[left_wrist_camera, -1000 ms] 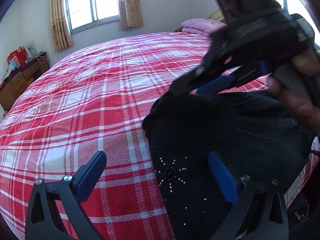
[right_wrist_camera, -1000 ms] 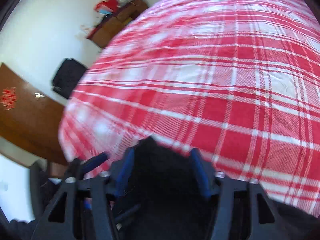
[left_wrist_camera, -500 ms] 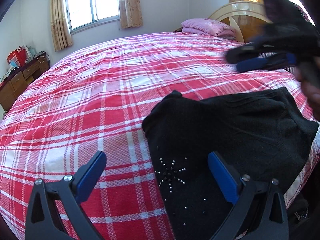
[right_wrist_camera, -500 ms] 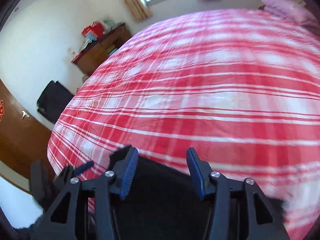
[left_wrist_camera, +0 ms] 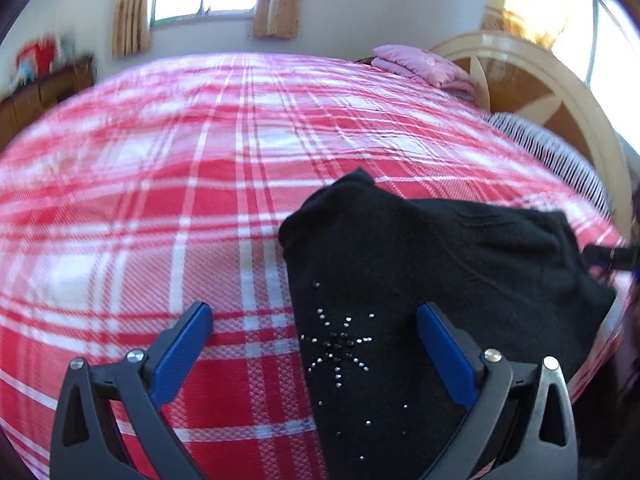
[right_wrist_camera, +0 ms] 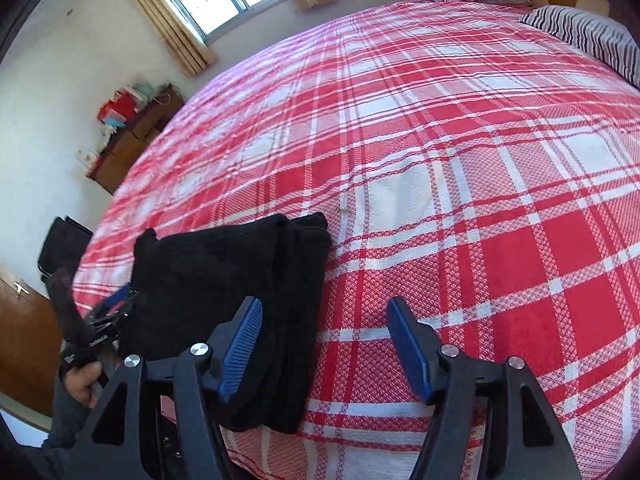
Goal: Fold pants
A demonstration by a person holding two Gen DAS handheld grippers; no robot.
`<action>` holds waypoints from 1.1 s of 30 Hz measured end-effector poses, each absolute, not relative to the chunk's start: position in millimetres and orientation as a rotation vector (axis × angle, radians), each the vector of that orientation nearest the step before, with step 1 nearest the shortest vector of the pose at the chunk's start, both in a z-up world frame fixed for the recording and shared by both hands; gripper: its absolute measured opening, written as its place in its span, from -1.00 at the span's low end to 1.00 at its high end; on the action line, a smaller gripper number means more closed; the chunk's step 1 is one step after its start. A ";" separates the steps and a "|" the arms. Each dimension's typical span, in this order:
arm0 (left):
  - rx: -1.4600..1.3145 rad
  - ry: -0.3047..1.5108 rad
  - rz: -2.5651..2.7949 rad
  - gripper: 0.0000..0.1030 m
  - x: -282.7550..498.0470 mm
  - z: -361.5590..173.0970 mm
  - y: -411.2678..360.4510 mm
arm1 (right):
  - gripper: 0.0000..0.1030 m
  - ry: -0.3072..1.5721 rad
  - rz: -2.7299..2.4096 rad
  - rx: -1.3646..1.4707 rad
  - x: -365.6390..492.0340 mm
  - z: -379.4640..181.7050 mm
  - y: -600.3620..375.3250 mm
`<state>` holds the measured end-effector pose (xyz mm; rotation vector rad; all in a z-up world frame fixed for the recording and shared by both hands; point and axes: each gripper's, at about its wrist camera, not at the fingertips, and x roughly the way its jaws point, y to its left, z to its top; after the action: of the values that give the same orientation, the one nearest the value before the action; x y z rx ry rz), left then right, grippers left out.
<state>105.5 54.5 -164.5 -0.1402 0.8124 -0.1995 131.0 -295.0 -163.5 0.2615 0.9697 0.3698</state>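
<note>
Black pants [left_wrist_camera: 420, 264] with a silver stud star lie folded into a compact stack at the near edge of a red and white plaid bed [left_wrist_camera: 200, 168]. My left gripper [left_wrist_camera: 316, 352] is open and empty, hovering over the pants' left edge. In the right wrist view the folded pants [right_wrist_camera: 224, 280] lie left of centre. My right gripper [right_wrist_camera: 324, 344] is open and empty, its left finger above the pants' right edge. The left gripper shows in the right wrist view [right_wrist_camera: 116, 308] at the pants' left side.
Pink folded bedding [left_wrist_camera: 424, 66] and a striped pillow [right_wrist_camera: 588, 36] lie at the head of the bed by a wooden headboard [left_wrist_camera: 540, 92]. A wooden dresser [right_wrist_camera: 128, 140] stands by the wall under a curtained window. A dark bag [right_wrist_camera: 60, 244] sits on the floor.
My right gripper let go of the pants, opened and drew back to the right. The fold now lies flat on the bed. My left gripper shifted slightly, still open.
</note>
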 end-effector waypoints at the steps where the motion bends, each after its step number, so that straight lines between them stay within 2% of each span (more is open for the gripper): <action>1: -0.142 0.807 -0.202 1.00 104.3 -164.2 54.3 | 0.29 0.969 0.369 0.266 131.6 -163.3 -294.8; 6: -0.128 0.809 -0.200 1.00 104.8 -164.4 50.9 | 0.37 0.989 0.424 0.249 134.0 -170.2 -275.1; 14: -0.138 0.824 -0.198 1.00 112.9 -163.9 49.7 | 0.37 0.964 0.437 0.218 133.7 -177.2 -260.1; 19: -0.141 0.822 -0.214 1.00 119.0 -163.8 47.6 | 0.32 0.940 0.520 0.294 136.4 -183.6 -260.4; 22: -0.121 0.824 -0.238 1.00 121.4 -163.1 44.4 | -0.01 0.931 0.504 0.259 136.3 -185.7 -255.9; 24: -0.118 0.818 -0.278 1.00 118.6 -162.6 44.0 | -0.33 0.926 0.530 0.297 134.9 -185.2 -260.4; 25: -0.113 0.818 -0.284 0.99 117.1 -162.5 43.3 | -0.38 0.924 0.540 0.312 134.6 -184.9 -262.2; 27: -0.101 0.807 -0.315 0.65 112.3 -161.0 40.7 | -0.47 0.909 0.560 0.324 132.4 -182.0 -263.1; 28: -0.104 0.805 -0.350 0.32 109.6 -159.4 39.3 | -0.48 0.898 0.567 0.321 130.6 -179.4 -261.8; 30: -0.114 0.802 -0.360 0.10 106.5 -155.6 40.8 | -0.49 0.873 0.585 0.308 126.1 -172.2 -258.5; 32: -0.132 0.806 -0.358 -0.24 106.8 -153.7 45.5 | -0.49 0.854 0.598 0.302 122.3 -164.9 -256.6; 33: -0.160 0.812 -0.360 -0.34 107.5 -153.0 50.8 | -0.50 0.846 0.602 0.297 120.5 -161.0 -254.9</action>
<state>107.5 50.8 -153.0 -0.1598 0.8116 -0.3600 120.5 -254.9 -161.0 0.2966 0.8461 0.6025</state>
